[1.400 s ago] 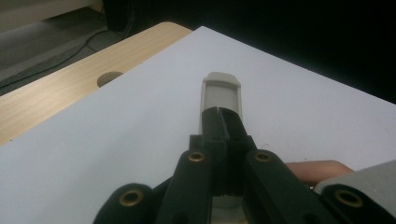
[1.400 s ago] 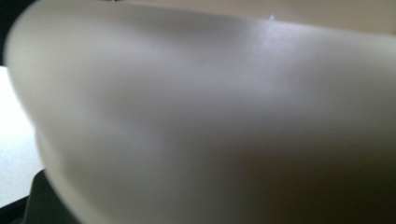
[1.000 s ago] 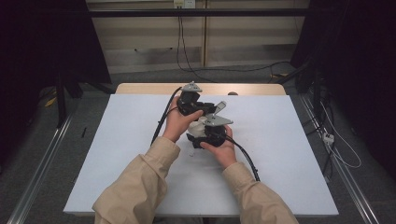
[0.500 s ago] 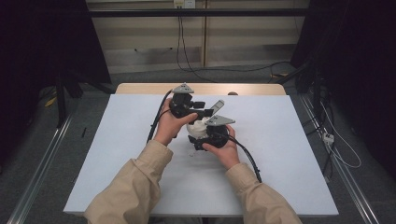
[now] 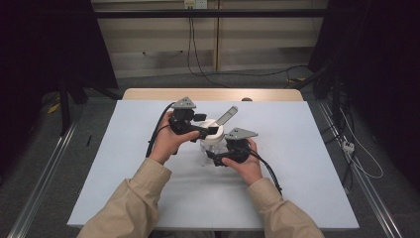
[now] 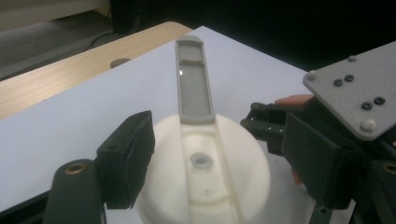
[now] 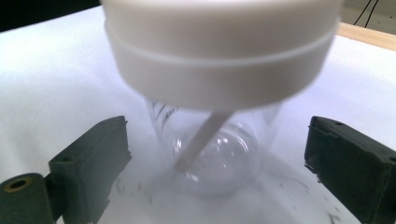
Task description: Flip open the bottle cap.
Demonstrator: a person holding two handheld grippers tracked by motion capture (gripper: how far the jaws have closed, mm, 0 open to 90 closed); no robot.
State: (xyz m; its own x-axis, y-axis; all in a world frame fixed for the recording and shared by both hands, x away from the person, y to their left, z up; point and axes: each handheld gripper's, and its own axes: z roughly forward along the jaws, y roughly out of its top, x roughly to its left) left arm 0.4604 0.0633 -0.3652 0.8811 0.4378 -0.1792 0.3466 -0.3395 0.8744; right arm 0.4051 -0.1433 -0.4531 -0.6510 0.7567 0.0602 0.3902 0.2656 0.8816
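Grippers meet over a clear plastic cup (image 7: 212, 140) at mid-table (image 5: 307, 163), its white lid (image 6: 205, 172) carrying a raised grey flip spout (image 6: 192, 79). The left gripper (image 6: 210, 163) sits at lid height, jaws spread to either side and seemingly not yet pinching. The right gripper (image 7: 219, 163) sits low, jaws spread wide of the cup's body. The step appears to be bracing cup and lid; next, both likely must close before any twist or pull.

Left claw (image 5: 208, 130) now over lid (image 5: 213, 133)
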